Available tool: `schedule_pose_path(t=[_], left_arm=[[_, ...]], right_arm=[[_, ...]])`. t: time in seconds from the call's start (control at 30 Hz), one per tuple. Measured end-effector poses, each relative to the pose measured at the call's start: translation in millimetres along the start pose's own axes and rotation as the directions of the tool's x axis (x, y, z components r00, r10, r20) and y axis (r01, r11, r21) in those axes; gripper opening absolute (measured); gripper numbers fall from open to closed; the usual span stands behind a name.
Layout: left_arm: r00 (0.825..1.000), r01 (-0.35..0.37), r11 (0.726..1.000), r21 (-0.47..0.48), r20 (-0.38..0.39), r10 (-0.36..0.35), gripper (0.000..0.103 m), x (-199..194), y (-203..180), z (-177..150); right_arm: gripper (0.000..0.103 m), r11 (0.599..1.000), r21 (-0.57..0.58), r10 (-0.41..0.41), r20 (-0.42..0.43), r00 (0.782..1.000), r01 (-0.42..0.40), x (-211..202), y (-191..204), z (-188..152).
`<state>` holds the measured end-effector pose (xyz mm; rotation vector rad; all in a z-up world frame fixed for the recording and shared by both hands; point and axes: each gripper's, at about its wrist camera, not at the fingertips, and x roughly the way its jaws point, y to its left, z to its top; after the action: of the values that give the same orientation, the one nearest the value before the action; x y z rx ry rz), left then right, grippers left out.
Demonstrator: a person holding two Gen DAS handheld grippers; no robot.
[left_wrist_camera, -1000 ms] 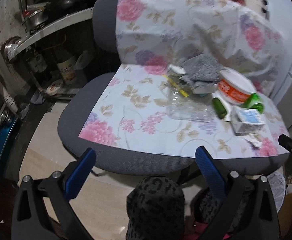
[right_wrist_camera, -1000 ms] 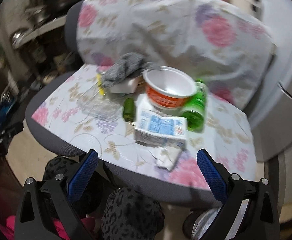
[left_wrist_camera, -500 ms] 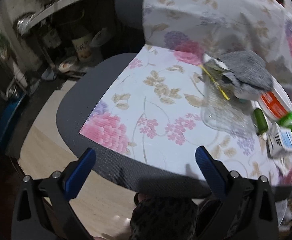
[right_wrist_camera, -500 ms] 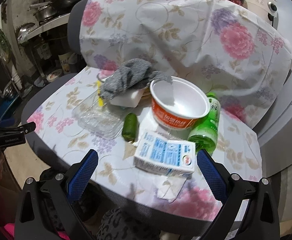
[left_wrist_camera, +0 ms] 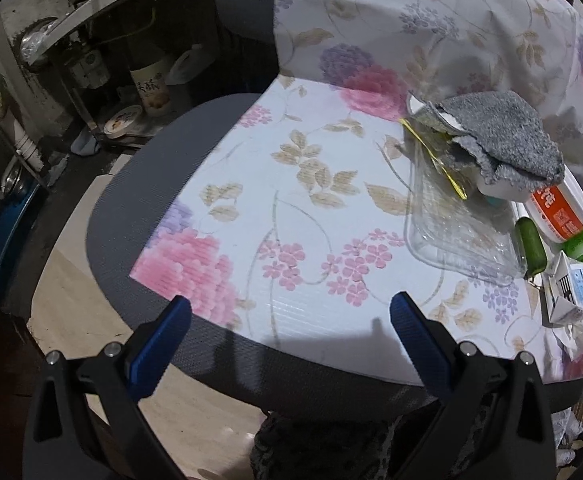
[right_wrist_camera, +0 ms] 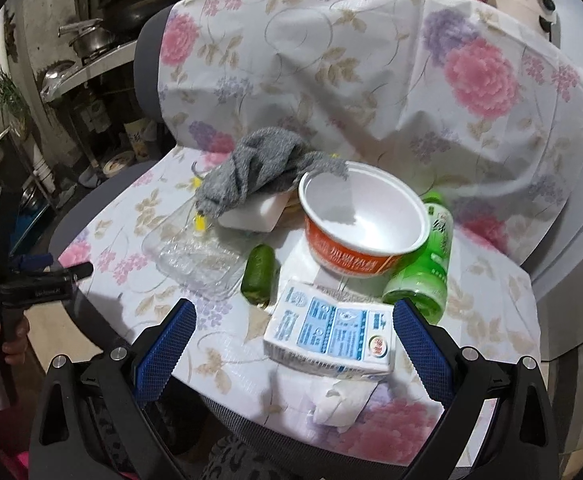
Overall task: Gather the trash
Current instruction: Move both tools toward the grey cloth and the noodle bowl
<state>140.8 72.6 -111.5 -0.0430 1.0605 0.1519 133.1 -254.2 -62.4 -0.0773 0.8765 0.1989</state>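
Note:
Trash lies on a chair seat [left_wrist_camera: 275, 216] covered by a floral sheet. A white and blue carton [right_wrist_camera: 331, 334] lies nearest my right gripper [right_wrist_camera: 293, 320], which is open and empty just before it. Behind the carton are an orange and white paper bowl [right_wrist_camera: 365, 222], a green bottle [right_wrist_camera: 427, 264], a small green object [right_wrist_camera: 258, 274], a clear plastic tray [right_wrist_camera: 195, 252], a grey cloth [right_wrist_camera: 263, 168] over a white box, and a crumpled tissue [right_wrist_camera: 341, 398]. My left gripper [left_wrist_camera: 289, 318] is open and empty at the seat's front left edge, apart from the tray [left_wrist_camera: 455, 232].
The chair's backrest [right_wrist_camera: 371, 60] rises behind the trash. Metal shelves with pots, jars and dishes [left_wrist_camera: 103, 80] stand to the left. Pale floor [left_wrist_camera: 75, 308] shows below the seat. A grey cabinet [right_wrist_camera: 575, 272] stands to the right. My left gripper also shows in the right wrist view [right_wrist_camera: 47, 276].
Both grippers have moved closer to the seat. The left view has swung left and down over the bare floral sheet. The right gripper now frames the carton.

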Motion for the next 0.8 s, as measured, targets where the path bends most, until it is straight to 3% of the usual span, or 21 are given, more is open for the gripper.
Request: schedule_pose_path(t=[0.23,0.8], left_arm=[[0.998,-0.041,0.997,-0.072,0.033,0.044,0.097,-18.1,31.1,-2.9],[0.993,-0.087,0.988,-0.130,0.062,0.096,0.097,-57.3,63.3,-24.9]], right_arm=[[0.097,1.000,-0.029,0.009,-0.015,1.000,-0.009,0.7,8.0,-5.5],[0.096,0.997,-0.068,0.047,-0.007,0.999,-0.048,-3.0,14.6,-3.1]])
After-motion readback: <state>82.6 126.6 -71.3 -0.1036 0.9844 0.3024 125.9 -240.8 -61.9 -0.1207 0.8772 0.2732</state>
